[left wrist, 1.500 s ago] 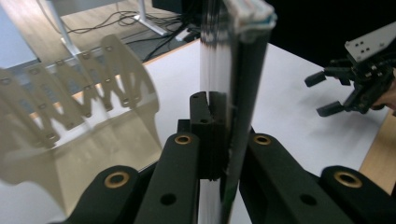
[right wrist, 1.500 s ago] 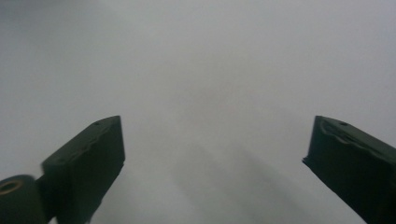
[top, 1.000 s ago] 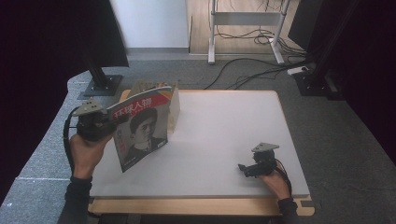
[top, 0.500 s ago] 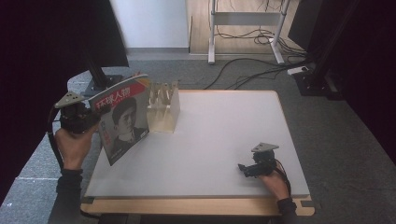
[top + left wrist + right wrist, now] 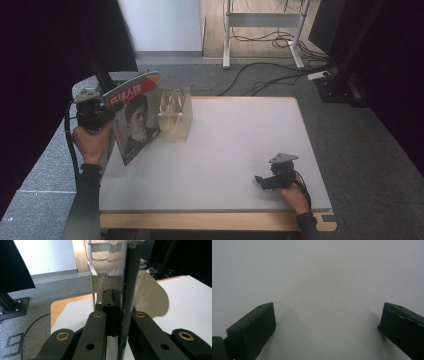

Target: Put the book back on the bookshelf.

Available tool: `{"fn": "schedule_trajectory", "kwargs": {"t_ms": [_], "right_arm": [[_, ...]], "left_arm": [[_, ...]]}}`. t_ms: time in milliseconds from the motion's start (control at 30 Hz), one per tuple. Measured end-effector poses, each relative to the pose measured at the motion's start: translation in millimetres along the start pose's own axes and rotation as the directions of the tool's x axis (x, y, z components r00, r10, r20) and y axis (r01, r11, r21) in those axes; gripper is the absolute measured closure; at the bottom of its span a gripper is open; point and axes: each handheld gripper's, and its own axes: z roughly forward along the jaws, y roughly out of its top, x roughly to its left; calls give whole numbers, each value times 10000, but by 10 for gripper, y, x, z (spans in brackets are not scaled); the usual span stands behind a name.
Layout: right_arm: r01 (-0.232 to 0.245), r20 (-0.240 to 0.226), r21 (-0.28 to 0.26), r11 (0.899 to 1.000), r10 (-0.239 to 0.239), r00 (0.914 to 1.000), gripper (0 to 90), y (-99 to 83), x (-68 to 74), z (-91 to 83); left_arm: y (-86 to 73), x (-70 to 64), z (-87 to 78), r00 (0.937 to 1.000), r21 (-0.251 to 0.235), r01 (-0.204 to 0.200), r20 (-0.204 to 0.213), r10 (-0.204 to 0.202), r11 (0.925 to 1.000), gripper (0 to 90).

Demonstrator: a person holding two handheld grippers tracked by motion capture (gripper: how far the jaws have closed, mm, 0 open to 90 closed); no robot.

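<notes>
1. The left gripper (image 5: pixel 117 322) has its jaws clamped on the edge of a magazine (image 5: pixel 134 117), which it holds upright above the table's (image 5: pixel 235 150) left edge.
2. The right gripper (image 5: pixel 327 322) rests low near the table's front right, jaws wide apart around nothing.
3. A pale slotted rack (image 5: pixel 176 114) stands just right of the magazine, its dividers running roughly parallel to the cover. The left hand (image 5: pixel 91 142) is much the nearer, so any insertion looks like its job.
</notes>
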Motion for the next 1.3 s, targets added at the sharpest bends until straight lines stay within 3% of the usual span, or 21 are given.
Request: {"fn": "schedule_trajectory", "kwargs": {"t_ms": [200,433,533,633,667,700,767,800,833,933,1133,1300], "right_arm": [[17,5,-14,10000,-17,10000,0,0,-1,1],[6,22,-26,10000,-6,10000,0,-1,1,1],[9,21,-25,10000,-9,10000,0,-1,1,1],[14,6,-12,10000,-14,10000,0,0,0,0],[13,8,-10,10000,-13,10000,0,0,0,0],[13,8,-10,10000,-13,10000,0,0,0,0],[30,9,-12,10000,-30,10000,0,-1,-1,1],[30,9,-12,10000,-30,10000,0,-1,-1,1],[26,7,-12,10000,-26,10000,0,0,-1,1],[28,7,-10,10000,-28,10000,0,0,-1,1],[21,-1,-10,10000,-21,10000,0,0,-2,1],[23,-3,-12,10000,-23,10000,0,0,-3,1]], "left_arm": [[12,24,167,9998,-343,151,-134,-155,9993,872],[-20,41,346,10000,-595,-78,-35,76,9982,871],[4,101,344,9985,97,-8,546,2,10000,867],[30,130,311,9976,586,-101,686,61,9982,865],[55,162,283,9953,1186,-50,968,-65,9929,862],[55,162,283,9953,1186,-50,968,-65,9929,860],[86,183,246,9924,2044,-323,1228,71,9784,859],[86,183,246,9924,2044,-323,1228,71,9784,858],[101,185,234,9927,2321,-331,1205,50,9721,860],[102,189,221,9933,2362,-258,1152,-17,9714,867],[80,163,260,9961,1369,422,712,-523,9897,875],[80,132,339,9963,1125,540,600,-611,9922,873]]}}
